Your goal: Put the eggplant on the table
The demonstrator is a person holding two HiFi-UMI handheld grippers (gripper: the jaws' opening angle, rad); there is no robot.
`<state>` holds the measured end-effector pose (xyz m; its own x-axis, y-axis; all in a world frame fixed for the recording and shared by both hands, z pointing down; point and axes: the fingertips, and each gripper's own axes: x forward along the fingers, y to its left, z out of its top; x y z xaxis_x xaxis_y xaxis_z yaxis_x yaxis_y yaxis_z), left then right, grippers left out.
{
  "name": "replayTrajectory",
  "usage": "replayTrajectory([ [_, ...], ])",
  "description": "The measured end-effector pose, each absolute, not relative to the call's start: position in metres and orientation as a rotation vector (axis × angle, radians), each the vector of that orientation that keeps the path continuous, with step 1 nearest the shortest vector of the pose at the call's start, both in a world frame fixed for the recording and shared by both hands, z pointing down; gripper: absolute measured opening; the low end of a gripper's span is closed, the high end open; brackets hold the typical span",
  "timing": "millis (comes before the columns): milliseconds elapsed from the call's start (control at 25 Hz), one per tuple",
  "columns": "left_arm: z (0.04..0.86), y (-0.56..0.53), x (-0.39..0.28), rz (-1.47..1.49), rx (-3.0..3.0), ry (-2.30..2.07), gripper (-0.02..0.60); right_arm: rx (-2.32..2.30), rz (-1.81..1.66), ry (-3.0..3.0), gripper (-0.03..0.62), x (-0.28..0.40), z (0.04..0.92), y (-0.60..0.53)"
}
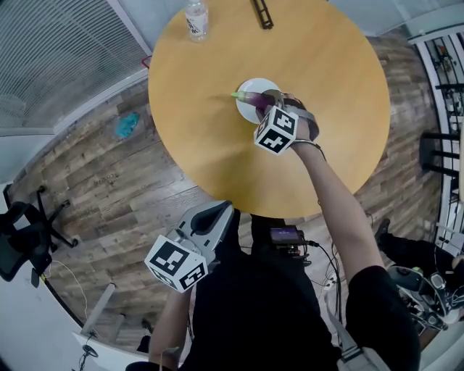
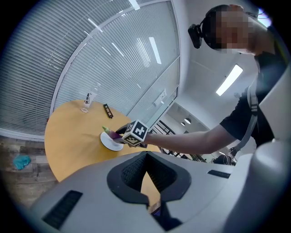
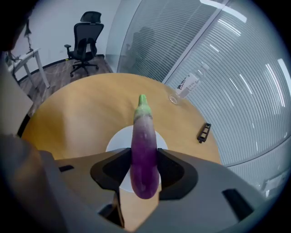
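Observation:
A purple eggplant (image 3: 144,154) with a green stem is clamped between the jaws of my right gripper (image 3: 144,170), which is shut on it. It hangs just above a small white plate (image 3: 119,141) on the round wooden table (image 3: 82,118). From the head view the eggplant (image 1: 251,98) lies over the plate (image 1: 250,87) near the table's middle, with the right gripper (image 1: 270,103) on it. My left gripper (image 1: 217,214) is held low, off the table's near edge, jaws shut with nothing between them. The left gripper view shows the plate (image 2: 109,142) far off.
A clear plastic bottle (image 1: 196,18) stands at the table's far edge, and a black clip-like object (image 1: 262,13) lies beside it. A black office chair (image 3: 84,38) stands beyond the table. A teal object (image 1: 127,124) lies on the wooden floor.

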<state>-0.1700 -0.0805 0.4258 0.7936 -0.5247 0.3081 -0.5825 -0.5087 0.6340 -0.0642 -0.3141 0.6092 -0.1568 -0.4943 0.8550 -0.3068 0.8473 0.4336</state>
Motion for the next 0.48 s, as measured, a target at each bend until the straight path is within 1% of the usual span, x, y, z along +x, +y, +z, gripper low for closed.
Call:
replayTrajectory([
  [480, 0.428, -0.075, -0.178, 0.102, 2.201, -0.829, 0.011, 0.531, -0.336, -1.620, 0.192, -0.064, 0.629, -0.319],
])
